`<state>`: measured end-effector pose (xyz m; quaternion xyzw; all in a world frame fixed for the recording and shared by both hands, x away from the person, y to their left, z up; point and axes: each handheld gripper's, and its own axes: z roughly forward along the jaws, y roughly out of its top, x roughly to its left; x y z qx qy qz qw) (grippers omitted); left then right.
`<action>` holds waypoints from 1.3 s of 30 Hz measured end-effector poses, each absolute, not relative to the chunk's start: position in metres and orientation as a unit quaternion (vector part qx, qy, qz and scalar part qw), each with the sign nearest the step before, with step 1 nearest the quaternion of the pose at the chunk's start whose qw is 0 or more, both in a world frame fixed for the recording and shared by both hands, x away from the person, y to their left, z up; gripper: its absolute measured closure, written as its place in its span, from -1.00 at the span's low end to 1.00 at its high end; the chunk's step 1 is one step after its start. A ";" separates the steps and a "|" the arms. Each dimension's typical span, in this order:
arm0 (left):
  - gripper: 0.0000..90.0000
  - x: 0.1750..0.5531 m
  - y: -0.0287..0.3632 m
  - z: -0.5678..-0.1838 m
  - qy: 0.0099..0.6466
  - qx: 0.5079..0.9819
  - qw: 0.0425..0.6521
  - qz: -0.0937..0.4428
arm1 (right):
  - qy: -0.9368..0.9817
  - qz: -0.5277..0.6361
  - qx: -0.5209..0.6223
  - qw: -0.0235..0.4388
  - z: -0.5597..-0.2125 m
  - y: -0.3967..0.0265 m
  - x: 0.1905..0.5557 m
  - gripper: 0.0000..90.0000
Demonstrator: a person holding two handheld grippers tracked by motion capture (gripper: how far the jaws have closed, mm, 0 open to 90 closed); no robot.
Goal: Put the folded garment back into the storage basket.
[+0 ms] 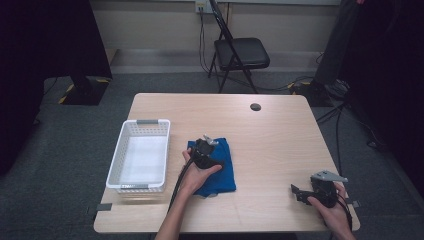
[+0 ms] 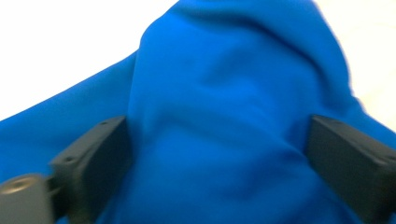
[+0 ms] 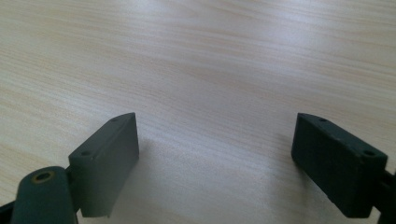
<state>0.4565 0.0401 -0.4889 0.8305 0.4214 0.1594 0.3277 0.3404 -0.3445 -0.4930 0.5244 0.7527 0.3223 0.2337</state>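
Wooden table (image 1: pixel 280 135): blue cloth (image 1: pixel 222 165) sits outside the white basket (image 1: pixel 116 165). Left gripper (image 2: pixel 217 154) spreads wide over the cloth, not pinching yet; right gripper (image 1: pixel 298 192) spread wide, holding nothing.

Left tool (image 1: pixel 206 145) and hand cover the middle of the blue cloth (image 1: pixel 222 172); left gripper view blurred, cloth cut off by the bottom edge, whether pads touch it unclear.

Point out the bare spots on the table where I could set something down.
Free: the wide stretch between the blue cloth and the right tongs, and the far strip around the dark round hole. The white basket is empty too. Crowded: the left middle, where basket, cloth and left tongs sit close.
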 end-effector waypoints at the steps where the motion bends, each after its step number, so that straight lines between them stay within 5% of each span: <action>1: -0.71 0.455 0.040 -0.488 0.421 0.831 0.328 0.158 | 0.753 0.322 0.524 0.234 -0.493 -0.344 0.340 -0.69; 21: 0.33 0.430 0.036 -0.491 0.392 0.820 0.376 0.179 | 0.754 0.323 0.523 0.233 -0.493 -0.344 0.341 -0.70; 39: 0.61 0.438 0.048 -0.487 0.409 0.813 0.399 0.113 | 0.757 0.324 0.519 0.231 -0.493 -0.344 0.341 -0.70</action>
